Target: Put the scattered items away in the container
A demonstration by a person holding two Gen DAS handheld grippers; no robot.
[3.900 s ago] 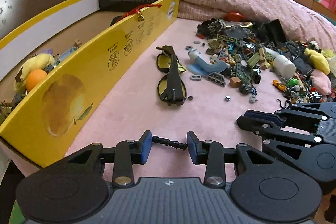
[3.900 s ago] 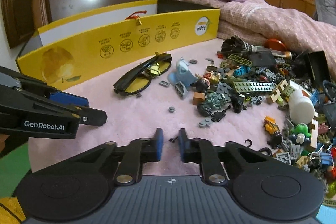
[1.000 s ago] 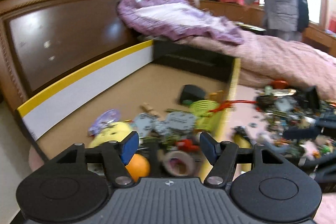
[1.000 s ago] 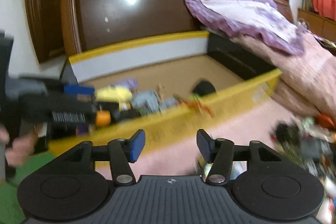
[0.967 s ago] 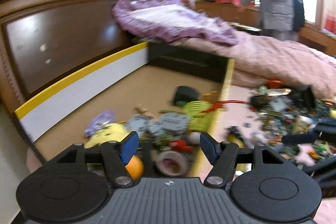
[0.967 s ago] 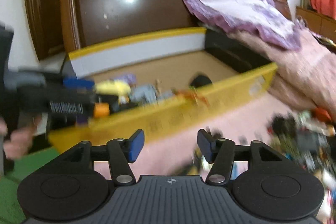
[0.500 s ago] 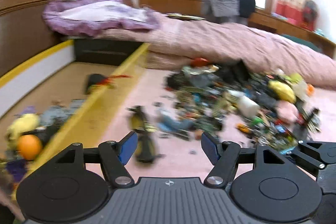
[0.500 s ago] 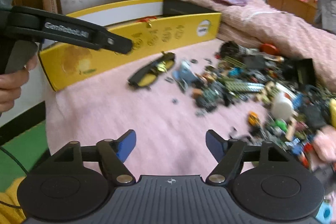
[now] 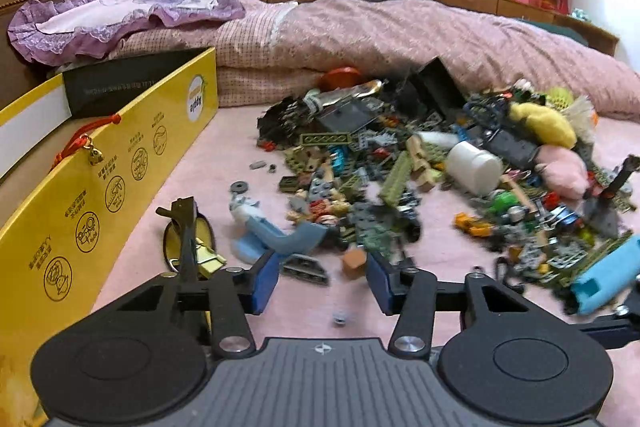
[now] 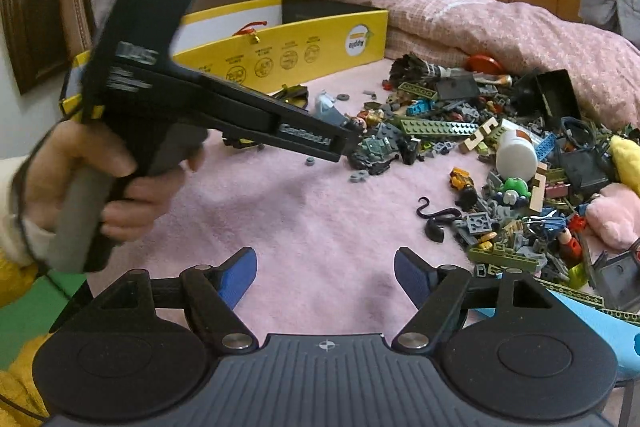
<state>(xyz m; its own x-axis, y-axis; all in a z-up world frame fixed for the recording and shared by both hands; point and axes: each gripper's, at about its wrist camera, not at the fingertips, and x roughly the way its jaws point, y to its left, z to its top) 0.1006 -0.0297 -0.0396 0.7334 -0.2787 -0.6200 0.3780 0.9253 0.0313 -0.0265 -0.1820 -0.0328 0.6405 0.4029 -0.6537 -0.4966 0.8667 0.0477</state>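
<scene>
The yellow container (image 9: pixel 100 195) lies at 9 o'clock in the left wrist view, one long wall turned toward the pink bed surface (image 9: pixel 224 147). This placement keeps the drop-off just beside the working area. A red cord with a small bell (image 9: pixel 86 147) hangs over that wall.

The yellow-lensed glasses (image 9: pixel 186 239) rest near the container wall at 8 o'clock, apart from the main heap. A blue-grey curved toy part (image 9: pixel 276 237) lies to their right.

The left tool (image 9: pixel 322 279) points down toward the near edge of the heap. Its jaws have just been closing, yet the pads remain apart with nothing pinched. A small brown block (image 9: pixel 354 259) and a dark wedge piece (image 9: pixel 306 269) sit in the gap beyond the tips; either is judged the likely target.

The scattered items (image 9: pixel 420 179) spread from 12 to 3 o'clock, with a white bottle (image 9: pixel 474 167) among the bricks.

The right tool (image 10: pixel 326 277) hovers over bare blanket, spread wide and empty, judged ready to approach the pile. In its view, a hand (image 10: pixel 80 183) grips the left tool's handle at 9 o'clock.
</scene>
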